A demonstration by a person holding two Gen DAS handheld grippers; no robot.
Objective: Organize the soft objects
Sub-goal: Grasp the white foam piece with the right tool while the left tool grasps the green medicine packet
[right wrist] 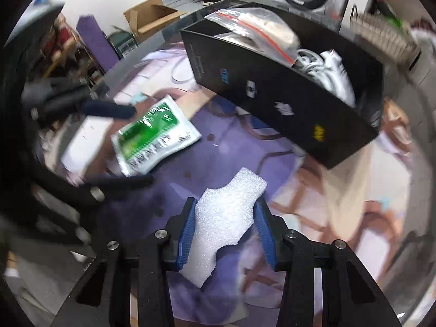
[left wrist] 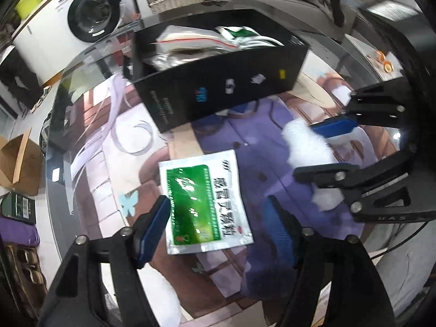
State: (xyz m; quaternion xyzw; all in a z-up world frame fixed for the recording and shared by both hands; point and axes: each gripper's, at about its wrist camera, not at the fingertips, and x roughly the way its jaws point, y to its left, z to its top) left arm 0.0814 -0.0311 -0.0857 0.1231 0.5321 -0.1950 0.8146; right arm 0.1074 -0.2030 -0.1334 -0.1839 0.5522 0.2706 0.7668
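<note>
On the round glass table (left wrist: 90,125), over a printed purple-and-brown cartoon mat, work is midway by my reading.

Black rectangular cardboard box (right wrist: 286,100), open-topped, sits at the far side of the table. Already inside: a clear zip bag with a red seal strip (right wrist: 253,30) and some white soft items, not identifiable.

Flat silver foil sachet with a green printed panel (left wrist: 203,201) lies on the mat, nearer than the box. Long axis runs roughly away from the left tongs (left wrist: 218,229), toward the box. Left tongs spread wide, empty, blue pads either side of the sachet's near end without touching it.

White irregular chunk of packing foam (right wrist: 226,220) is clamped between the blue pads of the right tongs (right wrist: 224,230), jaws closed partway against its sides. Looks lifted off the mat, though I can't be certain.

Key relation: the box lies ahead and to the right of the right tongs, its open top above the foam's level. Foam probably needs carrying up and over the near wall. Left tongs are the nearer for the sachet.
</note>
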